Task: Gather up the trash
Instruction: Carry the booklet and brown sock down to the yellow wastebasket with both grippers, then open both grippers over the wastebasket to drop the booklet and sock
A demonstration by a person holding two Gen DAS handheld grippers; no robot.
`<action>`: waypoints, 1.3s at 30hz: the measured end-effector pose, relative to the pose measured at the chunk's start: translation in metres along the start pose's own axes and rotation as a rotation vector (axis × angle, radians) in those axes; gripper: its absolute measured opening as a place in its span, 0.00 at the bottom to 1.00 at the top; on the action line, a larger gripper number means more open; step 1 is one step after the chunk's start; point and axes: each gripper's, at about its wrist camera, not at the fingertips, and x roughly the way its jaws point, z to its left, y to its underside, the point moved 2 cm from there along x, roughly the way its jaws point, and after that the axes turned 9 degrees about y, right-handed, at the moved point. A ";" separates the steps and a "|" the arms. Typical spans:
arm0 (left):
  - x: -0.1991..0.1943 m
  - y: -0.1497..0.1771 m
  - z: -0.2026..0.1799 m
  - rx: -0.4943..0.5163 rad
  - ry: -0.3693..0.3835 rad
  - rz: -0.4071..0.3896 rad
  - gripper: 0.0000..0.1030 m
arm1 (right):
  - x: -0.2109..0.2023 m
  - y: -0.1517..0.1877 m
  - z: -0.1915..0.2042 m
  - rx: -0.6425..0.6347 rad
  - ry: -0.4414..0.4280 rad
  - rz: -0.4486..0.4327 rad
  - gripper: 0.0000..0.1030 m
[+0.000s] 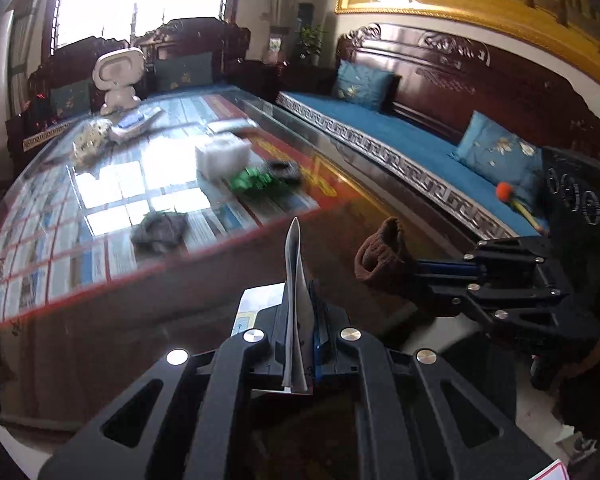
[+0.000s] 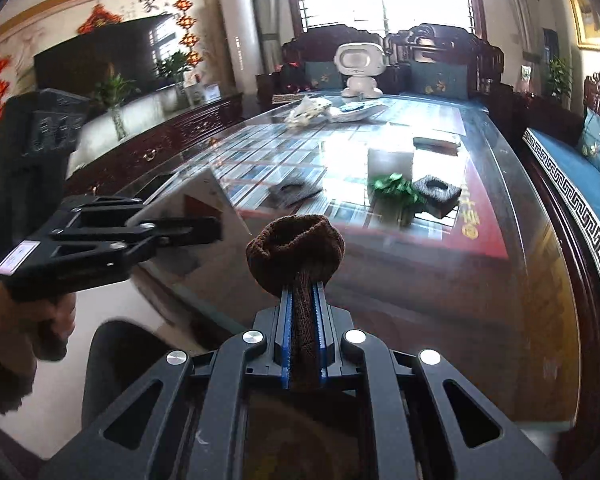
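My left gripper is shut on a flat sheet of white paper, held edge-on above the table's near end; the sheet shows broadside in the right wrist view. My right gripper is shut on a brown knitted sock, also seen in the left wrist view. On the glass table lie a green crumpled wrapper, a black foam piece, a dark grey piece and a white box.
A white robot toy, a clear bag and papers sit at the table's far end. A blue-cushioned wooden bench runs along the right side. A low cabinet with a TV stands on the left.
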 end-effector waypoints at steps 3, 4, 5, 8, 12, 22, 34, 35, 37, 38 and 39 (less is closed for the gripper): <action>-0.010 0.030 -0.018 -0.003 0.010 0.021 0.08 | -0.020 0.028 0.007 0.019 -0.036 0.012 0.10; -0.012 0.039 -0.021 -0.005 0.016 0.027 0.08 | -0.024 0.035 0.008 0.024 -0.041 0.017 0.10; -0.015 0.051 -0.025 -0.012 0.022 0.037 0.07 | -0.029 0.047 0.010 0.027 -0.046 0.030 0.10; -0.015 0.083 -0.034 -0.045 0.061 0.079 0.07 | -0.035 0.076 0.015 0.034 -0.041 0.073 0.10; -0.004 0.125 -0.041 -0.084 0.099 0.151 0.07 | -0.031 0.110 0.022 0.052 -0.038 0.139 0.10; 0.046 0.205 -0.045 -0.229 0.177 0.282 0.10 | -0.013 0.158 0.034 0.086 -0.063 0.234 0.10; 0.062 0.235 -0.014 -0.315 0.087 0.324 0.94 | 0.011 0.185 0.033 0.080 -0.072 0.329 0.10; 0.060 0.234 -0.010 -0.323 0.080 0.317 0.94 | 0.013 0.187 0.035 0.080 -0.073 0.335 0.10; 0.056 0.229 -0.004 -0.329 0.062 0.301 0.94 | 0.016 0.189 0.036 0.079 -0.084 0.348 0.10; 0.054 0.228 -0.002 -0.331 0.051 0.298 0.94 | 0.019 0.189 0.037 0.077 -0.085 0.352 0.10; 0.052 0.225 0.002 -0.332 0.045 0.296 0.94 | 0.021 0.189 0.038 0.071 -0.090 0.357 0.10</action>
